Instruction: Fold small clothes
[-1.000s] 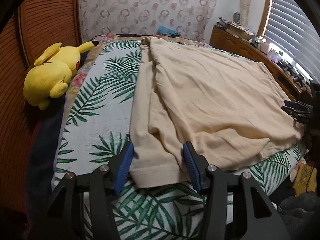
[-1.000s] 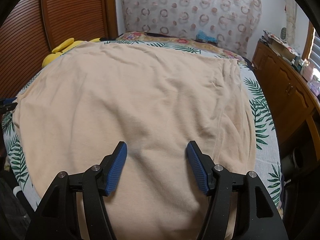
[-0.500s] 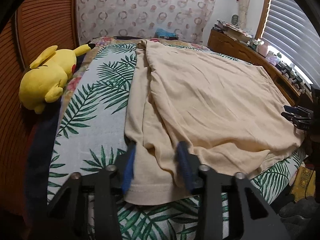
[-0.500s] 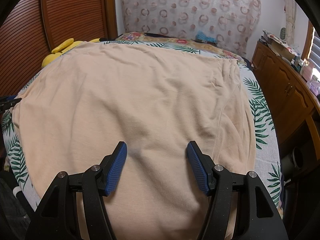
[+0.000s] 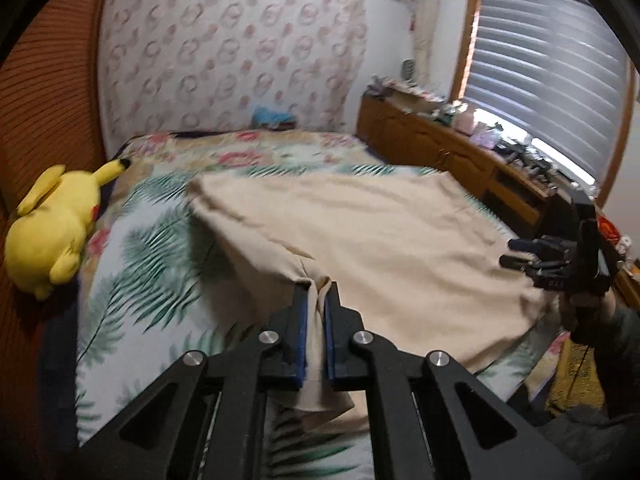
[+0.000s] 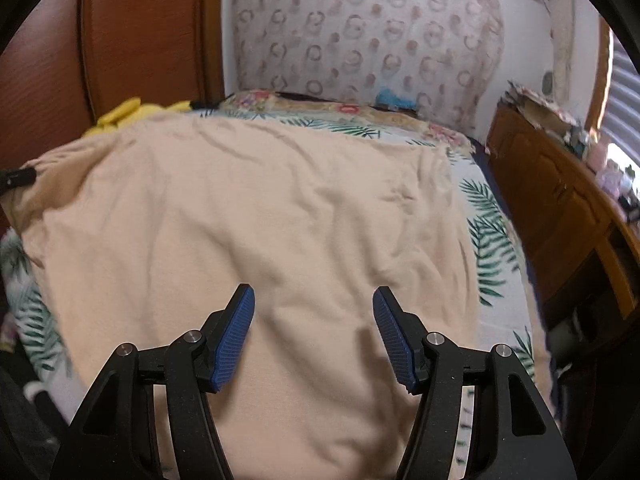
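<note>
The shirt lies spread over the bed, filling the middle of both views. The left gripper at lower centre of its view is clamped tight on the sleeve, which rises between the blue pads into a peaked ridge while the loose end hangs below. From this grip, the body of the shirt stretches toward the upper right of the frame, its long axis running away to the headboard wall; so the fold, as I judge it, has to carry the sleeve rightward across the body. The right gripper sits at lower centre of its own view, jaws wide apart and holding nothing, with the cloth directly under them. It is well apart from the sleeve.
</note>
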`<state>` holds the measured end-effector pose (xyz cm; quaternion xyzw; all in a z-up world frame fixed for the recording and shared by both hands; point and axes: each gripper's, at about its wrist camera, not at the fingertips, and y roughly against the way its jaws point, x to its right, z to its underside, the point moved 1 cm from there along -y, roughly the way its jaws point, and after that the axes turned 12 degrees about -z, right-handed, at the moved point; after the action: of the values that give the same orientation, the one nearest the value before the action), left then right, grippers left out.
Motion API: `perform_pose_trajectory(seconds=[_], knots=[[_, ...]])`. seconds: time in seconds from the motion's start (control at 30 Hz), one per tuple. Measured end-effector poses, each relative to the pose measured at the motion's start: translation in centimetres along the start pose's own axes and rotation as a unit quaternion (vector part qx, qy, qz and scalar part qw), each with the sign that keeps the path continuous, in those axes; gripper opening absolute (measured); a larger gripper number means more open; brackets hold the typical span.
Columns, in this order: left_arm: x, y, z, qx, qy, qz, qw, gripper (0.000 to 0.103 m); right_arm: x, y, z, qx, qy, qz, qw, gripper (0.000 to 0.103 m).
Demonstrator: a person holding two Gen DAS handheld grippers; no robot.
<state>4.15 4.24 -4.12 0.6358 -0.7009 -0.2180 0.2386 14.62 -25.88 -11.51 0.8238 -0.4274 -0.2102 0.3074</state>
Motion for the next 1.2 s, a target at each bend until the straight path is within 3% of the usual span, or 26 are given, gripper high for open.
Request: perform_pose_trajectory(seconds=[0.2, 0.5, 0.77, 0.83, 1.0, 1.13, 1.2], knots=[[5.1, -0.5, -4.4, 0.031, -0.033, 0.049, 0.9978, 0.003, 1.8, 3.8, 0.1, 0.027, -0.009, 0.020, 0.999, 0.063], [13.5, -2.0, -8.9, 0.040, -0.089, 0.112, 0.9889, 0.003, 3.6, 7.6, 1.1, 0.052, -0.021, 0.050, 0.997, 0.063], [20.2, -1.1, -10.7, 0.036, -0.135, 0.168, 0.9758, 0.003, 4.8, 9.7, 2.0, 0.073, -0.041, 0.062, 0.995, 0.060], [21.1, -1.0, -10.7, 0.032, -0.143, 0.163, 0.9756, 0.005, 4.9, 9.9, 2.0, 0.075, -0.043, 0.060, 0.994, 0.060], [21.1, -1.4, -9.8, 0.014, -0.152, 0.167, 0.9740, 0.033, 4.8, 9.9, 2.5, 0.075, -0.047, 0.053, 0.995, 0.060], [20.0, -1.4, -9.5, 0.016, -0.143, 0.148, 0.9786, 0.042, 4.4, 9.2, 2.5, 0.069, -0.044, 0.046, 0.996, 0.060], [18.7, -1.3, -9.2, 0.020, -0.135, 0.134, 0.9815, 0.051, 4.0, 8.9, 2.5, 0.068, -0.041, 0.040, 0.996, 0.060]])
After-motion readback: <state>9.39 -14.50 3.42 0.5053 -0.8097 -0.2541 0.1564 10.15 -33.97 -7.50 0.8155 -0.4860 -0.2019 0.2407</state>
